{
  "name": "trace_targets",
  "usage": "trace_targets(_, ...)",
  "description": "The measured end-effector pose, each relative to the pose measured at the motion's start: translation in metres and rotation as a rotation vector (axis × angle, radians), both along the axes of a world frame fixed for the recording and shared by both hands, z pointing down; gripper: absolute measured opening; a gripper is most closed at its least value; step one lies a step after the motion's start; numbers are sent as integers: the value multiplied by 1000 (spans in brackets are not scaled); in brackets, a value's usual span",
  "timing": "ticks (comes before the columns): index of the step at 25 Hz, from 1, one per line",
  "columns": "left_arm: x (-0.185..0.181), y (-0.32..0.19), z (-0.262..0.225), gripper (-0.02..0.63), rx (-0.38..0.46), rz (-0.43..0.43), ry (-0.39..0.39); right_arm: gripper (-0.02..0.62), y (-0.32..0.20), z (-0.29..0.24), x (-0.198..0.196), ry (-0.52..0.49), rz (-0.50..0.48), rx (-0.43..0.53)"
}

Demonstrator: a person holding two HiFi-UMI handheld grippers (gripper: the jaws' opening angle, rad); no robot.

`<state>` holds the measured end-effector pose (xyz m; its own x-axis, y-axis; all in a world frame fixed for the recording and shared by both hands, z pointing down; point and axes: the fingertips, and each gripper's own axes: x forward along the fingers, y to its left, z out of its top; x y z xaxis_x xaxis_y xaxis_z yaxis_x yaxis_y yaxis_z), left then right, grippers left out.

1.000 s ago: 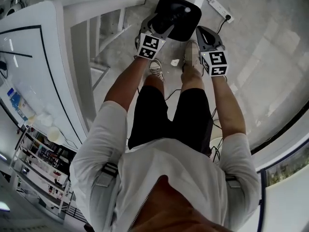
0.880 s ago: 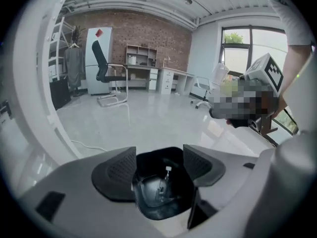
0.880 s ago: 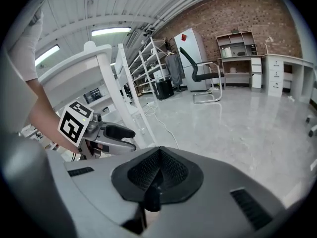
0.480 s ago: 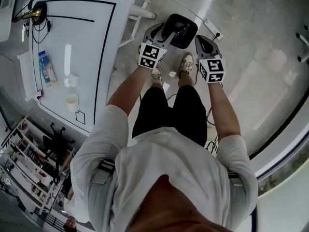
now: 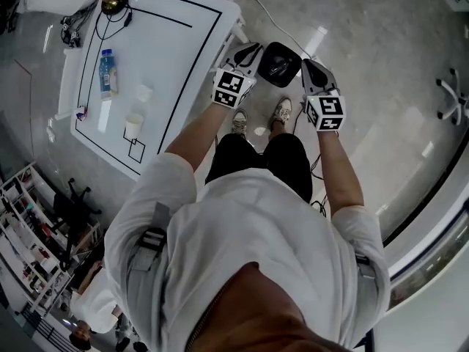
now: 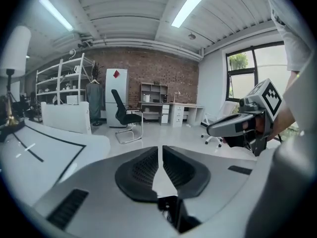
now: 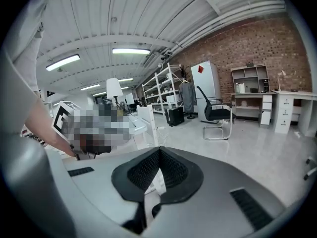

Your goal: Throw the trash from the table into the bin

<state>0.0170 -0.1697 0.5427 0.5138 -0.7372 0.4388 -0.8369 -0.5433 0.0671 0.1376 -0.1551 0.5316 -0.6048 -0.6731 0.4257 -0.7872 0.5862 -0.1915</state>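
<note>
One bin [image 5: 281, 63] between jaws, left just-closed

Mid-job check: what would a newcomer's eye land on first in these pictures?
The left gripper and right gripper, each with its marker cube, flank the black bin on the floor; the left gripper's jaws have just been closing, with nothing between them. Next comes the white table at upper left, bearing a bottle and two cups.
</note>
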Motion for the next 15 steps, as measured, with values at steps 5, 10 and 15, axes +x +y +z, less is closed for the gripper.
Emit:
trace_targets(5,-24,6,-57,18,30,-83,40,-8,8,-51,-10,-16,-11,45)
trace_targets(10,-40,9,-99,11,89,-117,63,-8,9,-89,-21,-20,-39,104)
trace_targets(15,-44,14,-125,9,134,-123,72,-8,10,-120,-30,-25,-75,168)
